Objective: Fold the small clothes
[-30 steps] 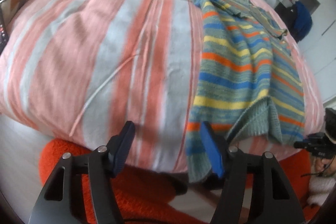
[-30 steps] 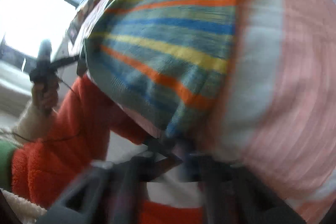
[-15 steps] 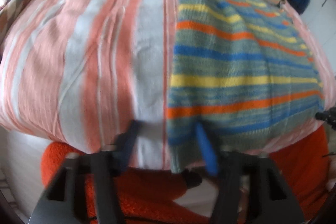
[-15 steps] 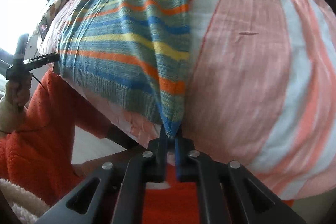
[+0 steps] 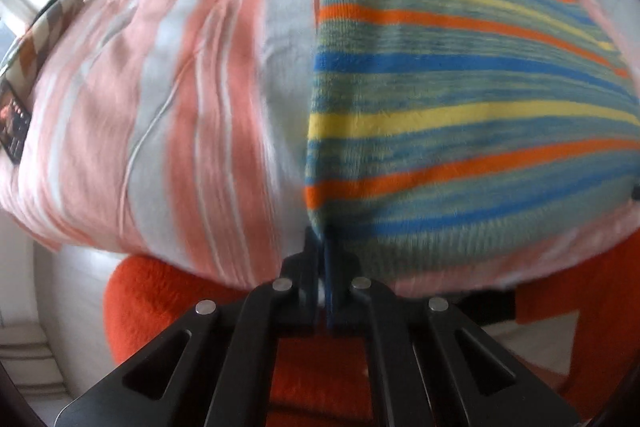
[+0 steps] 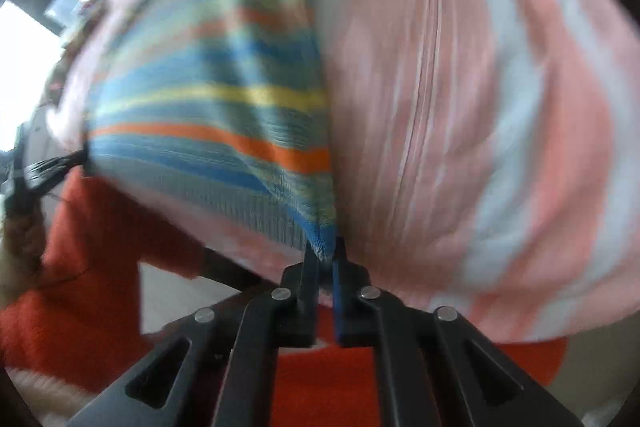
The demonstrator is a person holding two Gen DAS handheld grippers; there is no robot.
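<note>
Left gripper point(image 5: 322, 247) points steeply down at the striped sweater point(image 5: 460, 107), jaws clamped on its near hem corner. Right gripper point(image 6: 325, 253) likewise steeply down, pinching the sweater's other hem corner; view blurred.

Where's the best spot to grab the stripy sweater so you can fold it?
By its two bottom corners, from the near edge of the bed. The sweater lies flat with its hem hanging over that edge. The left gripper and right gripper each pinch a corner there.
</note>
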